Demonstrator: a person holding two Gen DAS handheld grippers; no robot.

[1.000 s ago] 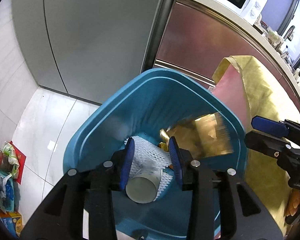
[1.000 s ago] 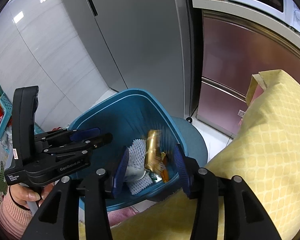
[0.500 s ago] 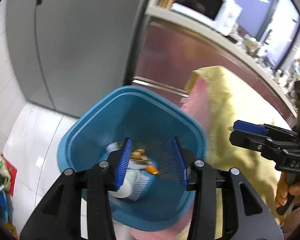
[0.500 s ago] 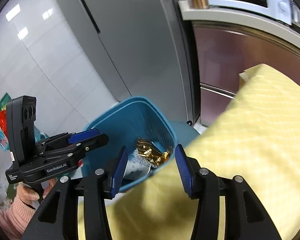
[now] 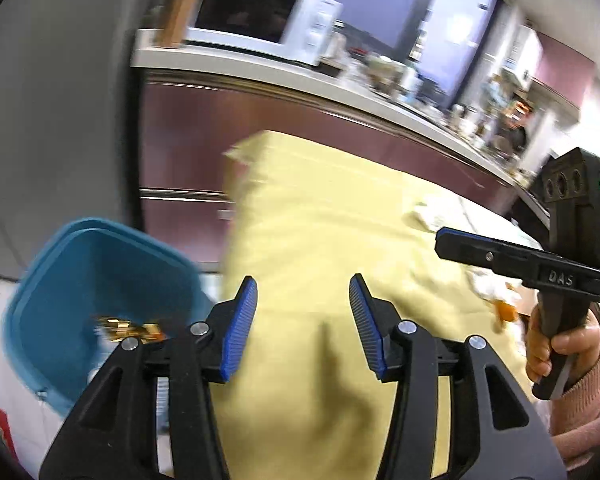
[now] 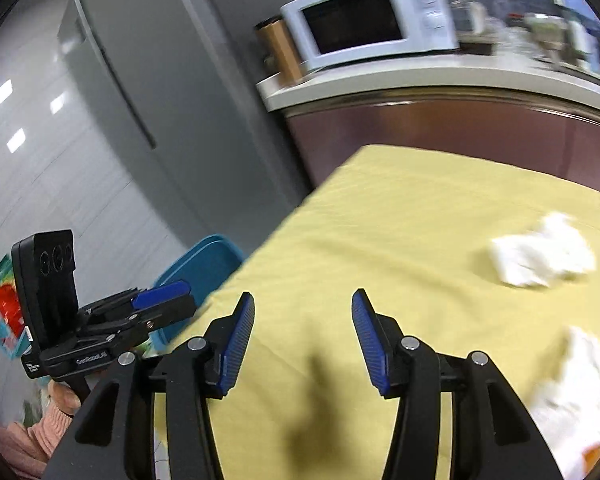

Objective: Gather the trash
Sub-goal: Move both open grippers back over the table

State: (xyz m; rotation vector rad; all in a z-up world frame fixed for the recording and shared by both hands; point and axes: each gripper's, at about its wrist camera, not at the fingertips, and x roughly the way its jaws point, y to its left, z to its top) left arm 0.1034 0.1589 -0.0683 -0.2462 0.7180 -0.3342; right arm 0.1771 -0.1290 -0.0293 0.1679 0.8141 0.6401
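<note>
Right wrist view: right tool [image 6: 303, 330] apart and empty, crumpled white tissue [image 6: 544, 255] well ahead, to its right.

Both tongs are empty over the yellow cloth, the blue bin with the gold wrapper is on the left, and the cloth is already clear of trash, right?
Not clear: the right wrist view shows crumpled white tissues on the yellow cloth. The rest holds.

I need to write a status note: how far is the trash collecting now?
Done: gold wrapper lies in the blue bin. In hand: nothing; left gripper is opening, empty, and right gripper is open. Left: white tissues on the yellow tablecloth.
</note>
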